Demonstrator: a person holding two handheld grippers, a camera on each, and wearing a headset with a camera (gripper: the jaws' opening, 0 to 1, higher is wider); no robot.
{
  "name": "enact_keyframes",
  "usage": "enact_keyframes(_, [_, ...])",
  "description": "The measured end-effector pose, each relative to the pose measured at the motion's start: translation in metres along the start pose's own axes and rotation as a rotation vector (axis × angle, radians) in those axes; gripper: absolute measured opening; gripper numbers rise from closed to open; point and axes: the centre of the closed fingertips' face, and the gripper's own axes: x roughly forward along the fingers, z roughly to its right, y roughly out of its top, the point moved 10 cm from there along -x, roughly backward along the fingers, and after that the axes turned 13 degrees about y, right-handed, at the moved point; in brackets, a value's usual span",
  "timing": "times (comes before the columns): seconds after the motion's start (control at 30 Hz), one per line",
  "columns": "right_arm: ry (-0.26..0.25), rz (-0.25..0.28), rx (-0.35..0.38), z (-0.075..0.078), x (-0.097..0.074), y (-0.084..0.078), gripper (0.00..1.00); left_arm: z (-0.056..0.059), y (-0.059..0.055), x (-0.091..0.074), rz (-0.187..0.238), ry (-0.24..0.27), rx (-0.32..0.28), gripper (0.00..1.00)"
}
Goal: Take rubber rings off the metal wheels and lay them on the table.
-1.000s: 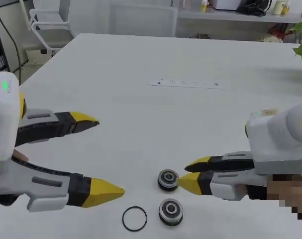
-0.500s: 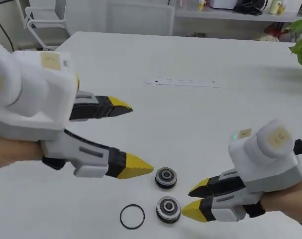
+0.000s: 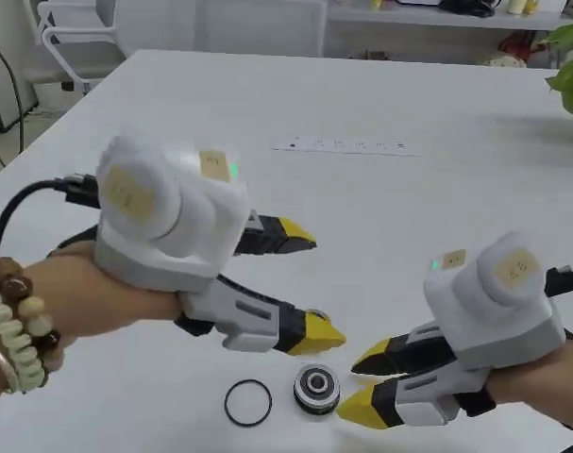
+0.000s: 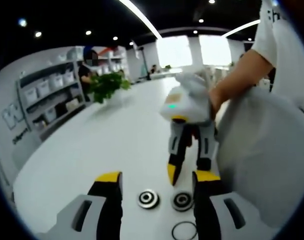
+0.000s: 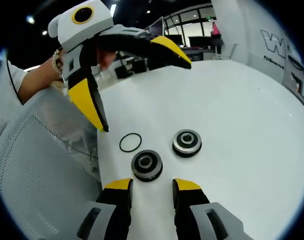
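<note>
Here, the left hand-held gripper (image 3: pixel 324 288) hangs with its jaws wide apart and empty above one metal wheel (image 4: pixel 148 198), near the edge of the surface (image 3: pixel 409 217) closest to the person. The right hand-held gripper (image 3: pixel 355 389) also has its jaws parted and holds nothing, its tips just beside the second wheel (image 3: pixel 316 388). A loose rubber ring (image 3: pixel 248 403) lies flat beside that wheel, not touching it.
</note>
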Motion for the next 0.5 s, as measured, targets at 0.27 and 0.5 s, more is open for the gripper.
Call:
enact_keyframes(0.27, [0.014,-0.009,-0.009,-0.001,0.005,-0.002,0.3,0.012,-0.029,0.009,-0.053,-0.043,-0.057,0.47])
enact_keyframes(0.5, [0.013,-0.013,-0.034,-0.003,0.008,0.0,0.28,0.012,-0.043,0.008,-0.083,-0.044,-0.077,0.39])
